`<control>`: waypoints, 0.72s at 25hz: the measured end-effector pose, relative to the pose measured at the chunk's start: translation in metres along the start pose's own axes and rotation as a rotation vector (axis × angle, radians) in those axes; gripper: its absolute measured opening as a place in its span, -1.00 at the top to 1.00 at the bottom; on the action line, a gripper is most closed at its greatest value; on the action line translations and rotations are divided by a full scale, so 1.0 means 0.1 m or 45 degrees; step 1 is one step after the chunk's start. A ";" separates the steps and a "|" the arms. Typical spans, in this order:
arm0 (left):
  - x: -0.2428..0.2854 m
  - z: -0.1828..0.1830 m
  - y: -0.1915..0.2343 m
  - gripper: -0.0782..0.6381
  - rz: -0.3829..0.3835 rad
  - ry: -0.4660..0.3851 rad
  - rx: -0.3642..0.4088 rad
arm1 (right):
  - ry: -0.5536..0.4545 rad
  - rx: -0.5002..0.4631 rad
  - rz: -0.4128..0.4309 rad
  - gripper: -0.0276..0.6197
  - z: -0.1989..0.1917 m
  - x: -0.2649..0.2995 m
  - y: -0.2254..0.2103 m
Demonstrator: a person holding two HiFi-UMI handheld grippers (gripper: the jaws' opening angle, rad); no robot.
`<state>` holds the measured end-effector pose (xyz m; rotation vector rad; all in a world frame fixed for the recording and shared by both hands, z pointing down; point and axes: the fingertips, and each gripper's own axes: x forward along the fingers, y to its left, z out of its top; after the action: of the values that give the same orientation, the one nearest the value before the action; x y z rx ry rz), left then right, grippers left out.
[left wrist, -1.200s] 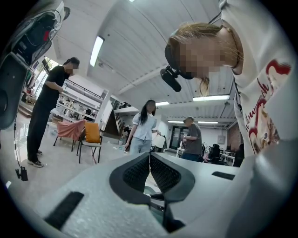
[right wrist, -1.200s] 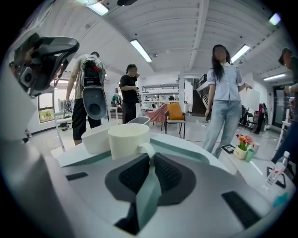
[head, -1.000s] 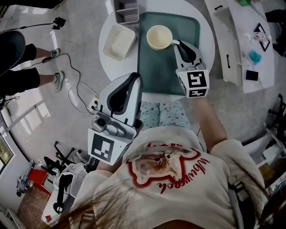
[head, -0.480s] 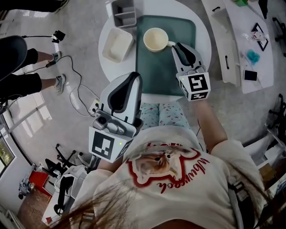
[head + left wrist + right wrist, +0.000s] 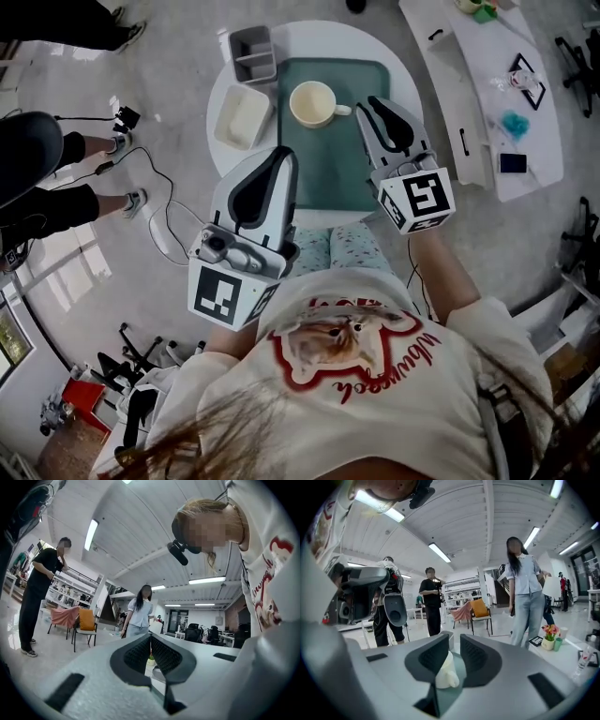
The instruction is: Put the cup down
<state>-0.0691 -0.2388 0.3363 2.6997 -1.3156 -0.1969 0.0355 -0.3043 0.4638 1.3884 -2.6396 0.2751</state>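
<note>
A cream cup (image 5: 314, 103) stands upright on the green tray (image 5: 333, 159), its handle pointing toward my right gripper (image 5: 368, 105). That gripper is open and sits just right of the handle, a small gap away, holding nothing. In the right gripper view the cup (image 5: 447, 670) shows low down beyond the parted jaws of the right gripper (image 5: 454, 638), with the tray (image 5: 461, 660) under it. My left gripper (image 5: 279, 157) hovers at the table's near edge, left of the tray, and is shut and empty. In its own view the left gripper (image 5: 150, 637) has its tips touching.
The tray lies on a round white table (image 5: 417, 89). A white tub (image 5: 242, 117) and a grey divided box (image 5: 253, 52) sit left of the tray. A white bench (image 5: 483, 112) with small items stands to the right. People stand nearby and cables lie on the floor (image 5: 159, 202).
My right gripper has come off the cup's handle and drawn back a little toward me. The cup stays on the tray. The left gripper has barely moved.
</note>
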 end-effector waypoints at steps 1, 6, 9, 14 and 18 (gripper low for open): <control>0.02 0.03 -0.01 0.74 -0.004 -0.010 0.008 | -0.017 0.004 0.013 0.75 0.10 -0.02 0.02; 0.02 0.16 -0.10 0.74 -0.025 -0.022 -0.008 | -0.123 0.080 0.094 0.75 0.68 -0.22 0.23; 0.04 0.27 -0.13 0.74 -0.038 -0.040 0.000 | -0.197 0.040 0.120 0.75 1.06 -0.34 0.31; 0.00 0.50 -0.28 0.74 -0.058 -0.075 0.044 | -0.243 0.006 0.124 0.75 1.49 -0.62 0.38; -0.02 0.64 -0.43 0.74 -0.068 -0.115 0.086 | -0.319 0.058 0.206 0.76 1.68 -0.84 0.59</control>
<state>-0.0485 -0.2154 0.2657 2.8151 -1.2974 -0.2886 0.0267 -0.2431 0.2771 1.3001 -2.9749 0.1912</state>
